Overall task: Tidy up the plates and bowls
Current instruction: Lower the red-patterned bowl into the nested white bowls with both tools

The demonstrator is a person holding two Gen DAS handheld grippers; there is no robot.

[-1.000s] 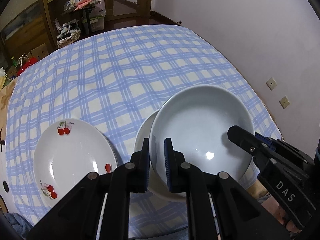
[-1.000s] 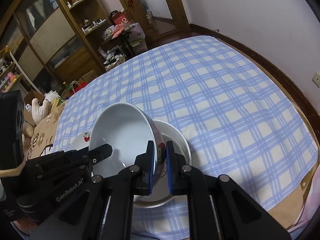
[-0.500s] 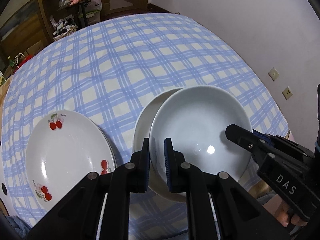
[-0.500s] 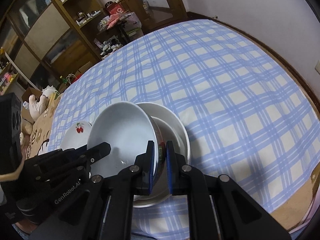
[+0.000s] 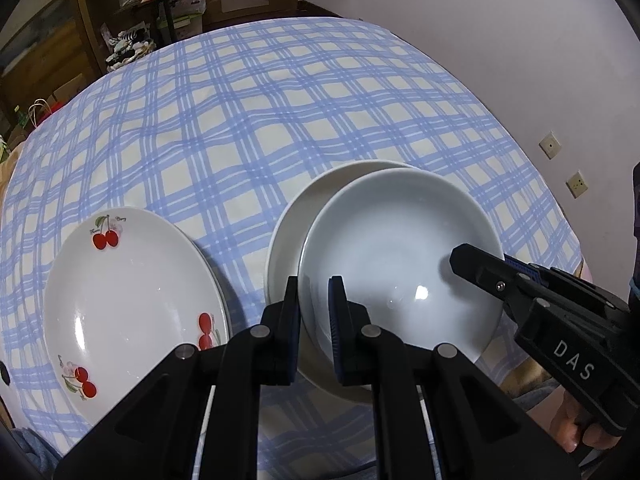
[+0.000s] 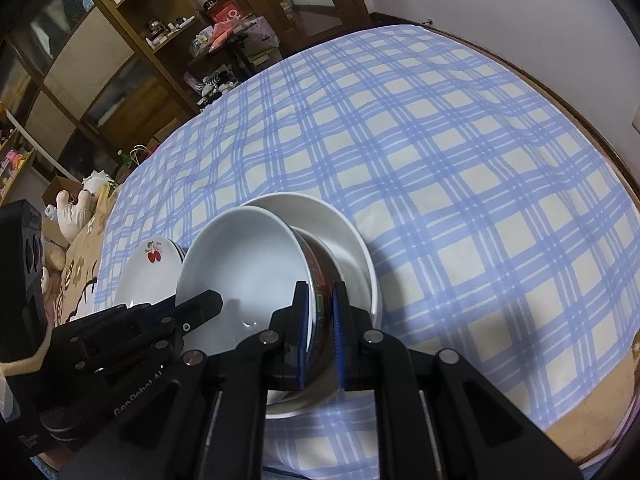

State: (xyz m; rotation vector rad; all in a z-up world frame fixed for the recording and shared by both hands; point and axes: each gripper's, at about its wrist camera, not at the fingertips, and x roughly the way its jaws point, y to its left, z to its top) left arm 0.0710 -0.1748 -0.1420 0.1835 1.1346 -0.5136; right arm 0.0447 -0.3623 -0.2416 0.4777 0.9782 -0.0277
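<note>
Left to right from my left wrist view: cherry plate [image 5: 128, 300] lies flat on the checked cloth [image 5: 280, 112] over the bench, near the front edge. A second rim peeks out under its right side, so it tops a stack; how many are under it I can't tell. Just right of it, apart by a strip of cloth, sits a shallow white dish [image 5: 292, 232]. The bowl [image 5: 396, 252] is tilted inside that dish, overlapping its right part; whether its base touches the dish, I can't tell.

My left claw [image 5: 314, 308] is clamped on the bowl's near-left rim, one pad outside, one inside, wall pinched between. My right claw [image 5: 476, 264] comes in from the right, pinching the opposite rim; one black finger lies inside the bowl. Part of a hand [image 5: 572, 428] shows under its handle at lower right.

Right wrist view, same order: my left claw [image 6: 200, 304] at left on the bowl [image 6: 244, 272] rim, cherry plate [image 6: 148, 272] behind it. Bowl inside is plain white, outside has a dark red-and-green pattern. My right claw [image 6: 322, 320] is closed on the bowl wall, blue pads either side. Dish [image 6: 344, 240] rim shows behind and right of the bowl. Checked cloth [image 6: 460, 160] beyond is bare. Shelves [image 6: 100, 40] along the back left, blurry clutter on them.
</note>
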